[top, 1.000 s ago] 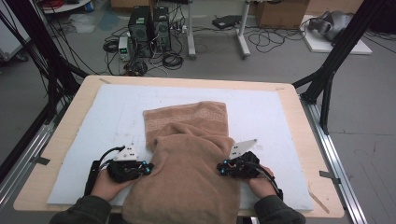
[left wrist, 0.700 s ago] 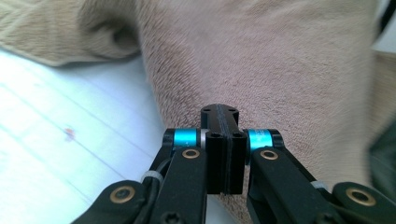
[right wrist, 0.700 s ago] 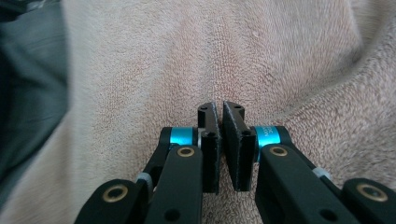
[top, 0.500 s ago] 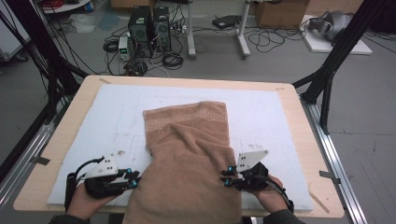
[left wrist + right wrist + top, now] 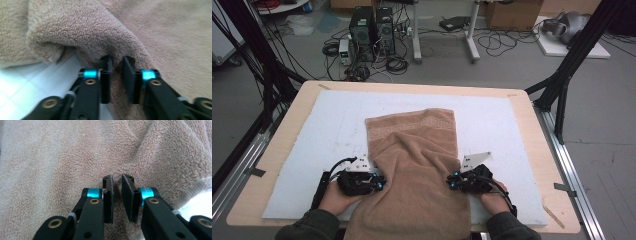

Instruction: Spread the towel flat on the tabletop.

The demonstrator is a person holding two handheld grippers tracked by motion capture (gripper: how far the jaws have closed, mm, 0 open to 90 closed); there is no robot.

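A tan towel point(image 5: 412, 170) lies down the middle of the white mat point(image 5: 512, 125), its near end hanging over the table's front edge. The left gripper point(image 5: 379, 183) and right gripper point(image 5: 451, 183), jaws just closing, pinch its two side edges.

From my high view the towel point(image 5: 417, 175) runs off the bottom edge, so I can't see its near end. Both my forearms are cropped there too. The left gripper point(image 5: 379, 184) and right gripper point(image 5: 451, 183) tips sit buried against terry.
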